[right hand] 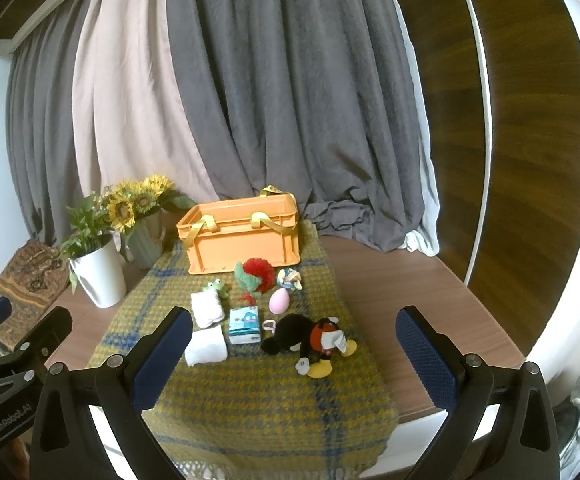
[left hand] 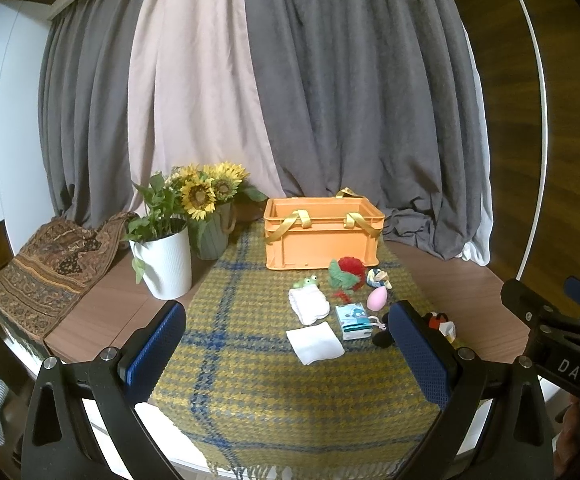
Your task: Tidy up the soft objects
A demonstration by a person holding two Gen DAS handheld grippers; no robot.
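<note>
An orange crate (left hand: 322, 234) (right hand: 242, 236) with yellow handles stands at the back of a yellow-blue plaid cloth (left hand: 250, 368) (right hand: 250, 408). In front of it lie a red-green plush (right hand: 256, 274), a small green frog (right hand: 218, 288), a rolled white towel (right hand: 208, 308), a folded white cloth (left hand: 315, 342) (right hand: 206, 346), a tissue pack (left hand: 353, 321) (right hand: 244, 324), a pink egg (right hand: 279, 302), a small multicoloured toy (right hand: 289, 279) and a black mouse plush (right hand: 310, 340). My left gripper (left hand: 286, 344) and right gripper (right hand: 294, 350) hover open near the cloth's front, holding nothing.
A white pot with a green plant (left hand: 166, 260) and a grey-green vase of sunflowers (left hand: 210, 232) stand left of the crate. A patterned brown fabric (left hand: 46, 272) drapes the table's left edge. Grey and beige curtains (left hand: 290, 100) hang behind. Bare wood tabletop (right hand: 410, 300) lies right.
</note>
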